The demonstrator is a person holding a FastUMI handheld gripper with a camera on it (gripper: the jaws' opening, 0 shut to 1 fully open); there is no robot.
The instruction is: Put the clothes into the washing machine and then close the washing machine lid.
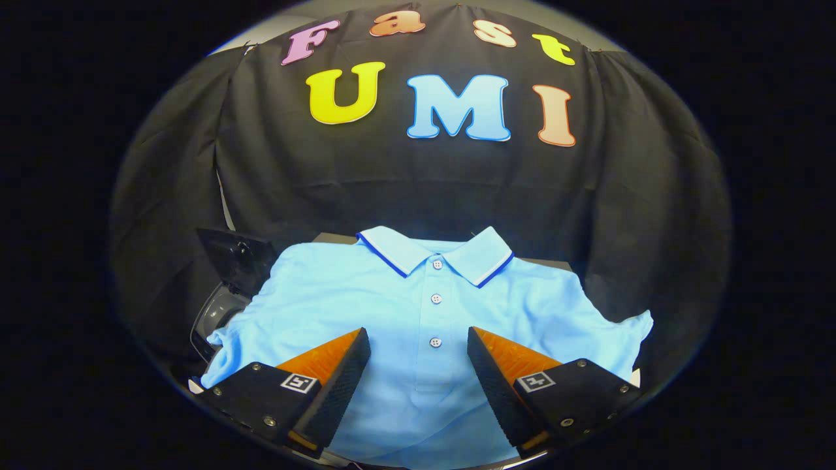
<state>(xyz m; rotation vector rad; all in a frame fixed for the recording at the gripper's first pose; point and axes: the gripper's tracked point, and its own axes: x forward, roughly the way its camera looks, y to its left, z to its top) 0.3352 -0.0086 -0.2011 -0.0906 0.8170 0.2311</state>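
A light blue polo shirt (418, 307) lies spread flat, front up, with a dark-trimmed collar and three white buttons. Its collar points away from me and its sleeves reach out to both sides. My gripper (418, 343) hovers over the shirt's lower chest, open, fingers wide apart on either side of the button placket with nothing between them. Beyond the left sleeve stands the washing machine (219, 313), a small dark unit with its lid (238, 258) raised upright; part of its rim shows and the shirt's sleeve hides the rest.
The shirt rests on a surface whose far edge (555, 262) peeks out behind the right shoulder. The black cloth wall (653, 215) hangs close behind and around the shirt on both sides.
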